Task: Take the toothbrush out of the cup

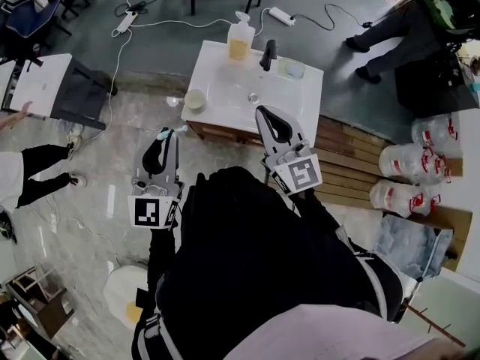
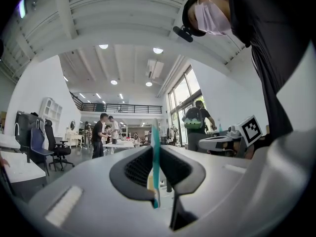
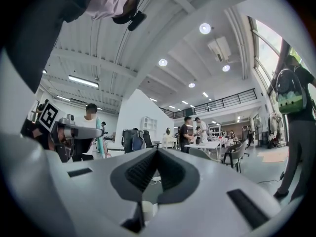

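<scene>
I am watching the left gripper point(image 1: 166, 141) clamping the toothbrush point(image 2: 156, 168): in the left gripper view its two dark pads are pressing on the teal and white handle from both sides, and the brush is standing upright in the middle of the frame, running from above the pads to below them. In the head view that gripper is sitting left of centre, and the brush's pale end is poking out at its tip, just past the lower left corner of the white washbasin counter point(image 1: 225, 118). The cup point(image 1: 195, 100) is standing on that same corner, in the upper middle of the frame, and the brush is clear of it, apart from it and to its lower left. I am seeing the right gripper point(image 3: 158, 153) with its jaws together and nothing between them; in the head view it is lying right of centre, its tip reaching over the counter's lower edge towards the basin. A black tap point(image 1: 268, 54) and a bottle of yellowish liquid point(image 1: 240, 42) are standing along the counter's upper edge. In the right gripper view the left gripper is showing at the left edge, with the teal brush upright at its tip. Clear water jugs point(image 1: 405, 163) are sitting at the right edge of the head view
</scene>
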A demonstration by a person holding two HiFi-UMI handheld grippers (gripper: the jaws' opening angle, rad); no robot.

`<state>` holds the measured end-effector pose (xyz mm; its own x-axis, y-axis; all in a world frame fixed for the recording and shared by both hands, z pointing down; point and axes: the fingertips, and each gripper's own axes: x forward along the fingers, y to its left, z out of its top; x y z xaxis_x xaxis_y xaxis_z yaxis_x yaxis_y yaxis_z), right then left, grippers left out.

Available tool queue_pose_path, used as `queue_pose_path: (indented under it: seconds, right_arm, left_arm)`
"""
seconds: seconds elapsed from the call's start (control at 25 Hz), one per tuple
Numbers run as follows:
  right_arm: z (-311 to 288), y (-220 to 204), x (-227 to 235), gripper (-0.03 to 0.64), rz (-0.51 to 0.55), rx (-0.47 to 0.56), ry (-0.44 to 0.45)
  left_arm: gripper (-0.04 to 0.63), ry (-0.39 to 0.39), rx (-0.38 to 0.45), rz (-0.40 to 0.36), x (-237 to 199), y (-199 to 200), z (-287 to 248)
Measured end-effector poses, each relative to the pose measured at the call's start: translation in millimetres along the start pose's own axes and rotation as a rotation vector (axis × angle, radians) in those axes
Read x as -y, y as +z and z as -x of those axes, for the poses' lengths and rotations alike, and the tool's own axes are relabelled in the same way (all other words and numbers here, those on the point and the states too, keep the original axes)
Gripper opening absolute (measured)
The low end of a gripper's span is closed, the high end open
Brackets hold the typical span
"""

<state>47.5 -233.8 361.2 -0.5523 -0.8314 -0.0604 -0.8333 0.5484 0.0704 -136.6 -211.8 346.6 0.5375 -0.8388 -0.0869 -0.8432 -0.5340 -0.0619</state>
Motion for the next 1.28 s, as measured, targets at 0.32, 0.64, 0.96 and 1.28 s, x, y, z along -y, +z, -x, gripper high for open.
queue_pose_path:
  seconds: [0.32, 0.64, 0.96, 1.28]
  right_arm:
    - [7, -1, -4, -0.002, 0.001, -0.009, -0.013]
    - [7, -4, -7, -0.002, 0.014, -0.026, -0.015]
    - [8, -4, -10, -0.002, 0.018, -0.032, -0.010]
    - [10, -2, -11, -0.002, 0.026, -0.030, -0.012]
  left_arm:
    - [0.052, -0.007, 0.007, 0.005, 1, 2, 5]
    - [0.052, -0.012, 0.003, 0.015, 1, -2, 3]
    - [0.052, -0.007, -0.002, 0.015, 2, -2, 7]
    - [0.051, -0.010, 0.006, 0.017, 4, 0, 9]
